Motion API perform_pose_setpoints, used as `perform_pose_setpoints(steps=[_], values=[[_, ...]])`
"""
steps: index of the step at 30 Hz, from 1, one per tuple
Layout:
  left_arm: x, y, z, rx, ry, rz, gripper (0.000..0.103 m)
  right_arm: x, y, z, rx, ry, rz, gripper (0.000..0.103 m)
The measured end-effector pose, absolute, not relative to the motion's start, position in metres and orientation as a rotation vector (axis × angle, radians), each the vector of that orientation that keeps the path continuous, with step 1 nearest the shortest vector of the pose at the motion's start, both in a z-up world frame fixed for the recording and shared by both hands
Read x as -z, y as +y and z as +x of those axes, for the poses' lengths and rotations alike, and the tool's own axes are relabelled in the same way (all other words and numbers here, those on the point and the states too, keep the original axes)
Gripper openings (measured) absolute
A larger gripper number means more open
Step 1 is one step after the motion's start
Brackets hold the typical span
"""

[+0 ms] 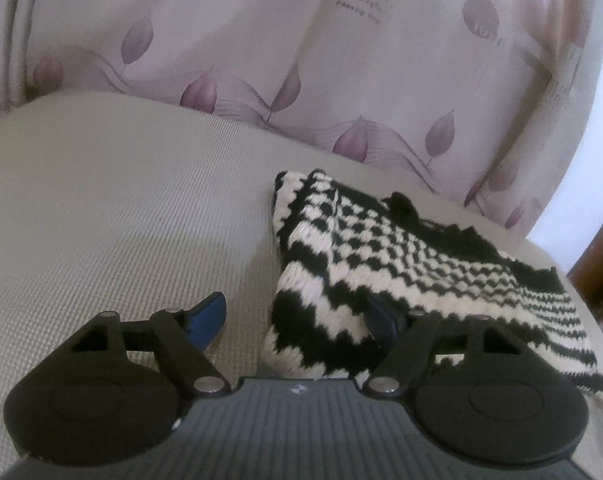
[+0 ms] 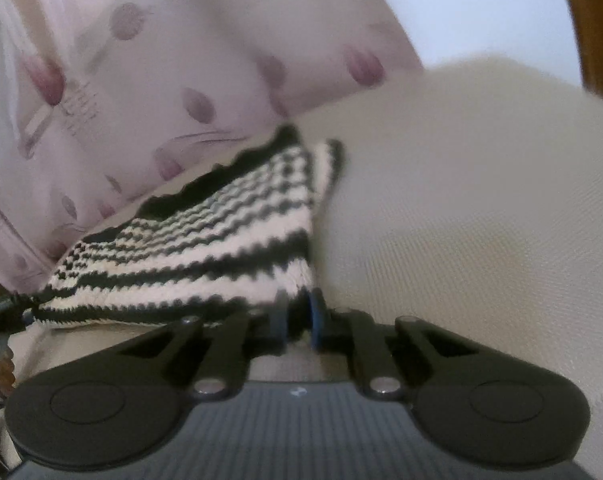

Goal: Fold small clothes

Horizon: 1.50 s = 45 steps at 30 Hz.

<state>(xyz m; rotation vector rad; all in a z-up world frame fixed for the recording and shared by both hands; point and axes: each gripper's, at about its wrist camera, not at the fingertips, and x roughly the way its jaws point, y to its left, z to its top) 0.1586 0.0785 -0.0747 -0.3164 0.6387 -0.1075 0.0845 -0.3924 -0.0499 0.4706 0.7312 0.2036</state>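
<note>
A pale beige cushion of finely ribbed woven fabric (image 1: 113, 200) carries everything, its surface rounding away towards the far edge. Directly on it lies a small black-and-cream striped knitted garment (image 1: 381, 256), ahead and to the right of the left gripper (image 1: 297, 316), and ahead-left of the right gripper (image 2: 297, 316).

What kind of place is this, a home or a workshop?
Probably a home, perhaps a bedroom or living room. A pale cushioned surface carries the striped knit garment, and a curtain printed with purple leaves hangs behind it.
</note>
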Motion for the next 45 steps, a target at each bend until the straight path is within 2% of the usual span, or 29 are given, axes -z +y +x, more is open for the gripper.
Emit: perform_pose_setpoints(steps=[3,7,10,14,18,26,32,36,45], values=[[0.076,0.083,0.157,0.102,0.617,-0.339,0.074,0.043,-0.389,0.09,-0.207,0.73,0.443,0.013],[0.067,0.084,0.154,0.083,0.593,-0.363,0.079,0.023,-0.375,0.088,-0.158,0.659,0.431,0.014],[0.054,0.078,0.153,0.062,0.575,-0.318,0.09,0.003,-0.355,0.087,-0.161,0.561,0.385,0.015],[0.039,0.065,0.153,0.031,0.549,-0.231,0.097,-0.012,-0.32,0.114,-0.195,0.542,0.253,0.018],[0.034,0.051,0.154,0.001,0.552,-0.142,0.097,-0.008,-0.288,0.154,-0.175,0.555,0.105,0.019],[0.031,0.033,0.157,-0.023,0.546,0.0,0.1,0.037,-0.264,0.197,-0.107,0.676,0.009,0.018],[0.026,0.029,0.164,-0.034,0.532,0.052,0.103,0.049,-0.256,0.188,-0.086,0.615,-0.042,0.02],[0.023,0.047,0.182,0.044,0.562,-0.034,0.103,0.049,-0.247,0.187,-0.063,0.604,-0.101,0.021],[0.045,0.075,0.248,0.296,0.775,-0.193,0.098,0.048,-0.249,0.187,-0.072,0.599,-0.084,0.022]])
